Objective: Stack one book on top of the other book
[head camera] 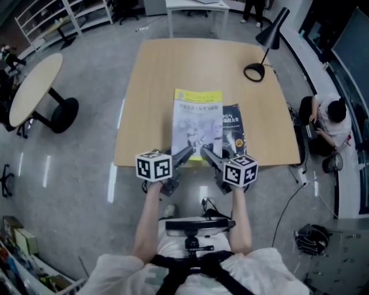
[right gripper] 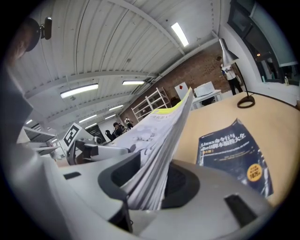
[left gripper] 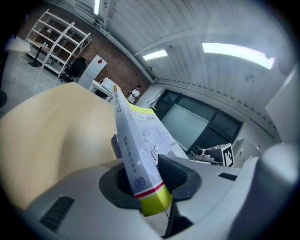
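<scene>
With the left gripper (head camera: 185, 154) and right gripper (head camera: 209, 155) jaws both clamped on the pale book's (head camera: 197, 124) near edge, holding it raised and overlapping the dark book (head camera: 233, 135) lying on the surface (head camera: 150, 86), the carry-over step seems in hand, and the next move likely calls for squaring it above the dark book, lowering it and letting go.

The floor (head camera: 81, 190) is grey and shiny. A square wooden tabletop (head camera: 150, 98) stands in the middle, with a black lamp (head camera: 274, 27) at its far right corner. A round table (head camera: 31, 86) on a black foot stands to the left. White shelves (head camera: 63, 17) stand near a brick wall (left gripper: 124, 65). Long lights (left gripper: 236, 52) glow on the white ceiling (left gripper: 187, 28). A person (head camera: 330, 118) sits at the right.
</scene>
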`<state>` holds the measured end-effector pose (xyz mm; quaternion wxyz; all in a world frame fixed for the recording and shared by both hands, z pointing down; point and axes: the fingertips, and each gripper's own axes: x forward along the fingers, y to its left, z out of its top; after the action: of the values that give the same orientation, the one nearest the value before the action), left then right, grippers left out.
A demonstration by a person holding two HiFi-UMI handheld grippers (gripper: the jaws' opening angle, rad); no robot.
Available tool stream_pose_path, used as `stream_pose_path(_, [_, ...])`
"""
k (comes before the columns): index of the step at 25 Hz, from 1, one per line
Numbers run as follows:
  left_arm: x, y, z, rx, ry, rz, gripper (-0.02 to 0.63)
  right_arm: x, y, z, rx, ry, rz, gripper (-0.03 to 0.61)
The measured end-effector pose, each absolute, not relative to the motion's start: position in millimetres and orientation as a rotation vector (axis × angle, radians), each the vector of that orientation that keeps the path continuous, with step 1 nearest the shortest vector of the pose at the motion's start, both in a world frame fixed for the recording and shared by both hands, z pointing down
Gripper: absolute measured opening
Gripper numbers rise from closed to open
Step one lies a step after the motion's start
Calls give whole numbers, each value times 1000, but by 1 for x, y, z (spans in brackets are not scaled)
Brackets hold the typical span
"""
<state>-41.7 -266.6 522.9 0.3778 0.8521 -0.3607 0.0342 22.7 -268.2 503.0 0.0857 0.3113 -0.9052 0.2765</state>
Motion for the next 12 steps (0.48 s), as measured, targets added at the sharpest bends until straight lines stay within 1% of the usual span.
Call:
stream_pose_path(2, [-19,-271,521,2168,-917,50,107,42,-273,504,904,-2688,813,127])
stream_pose_path(6, [2,-275,523,2138,-934,15,107,61,-280,510,864,-2665,811,129])
stream_pose_path(12, [5,-277,522,2119,-948,51,107,64,-283,507,857,-2648,809,129])
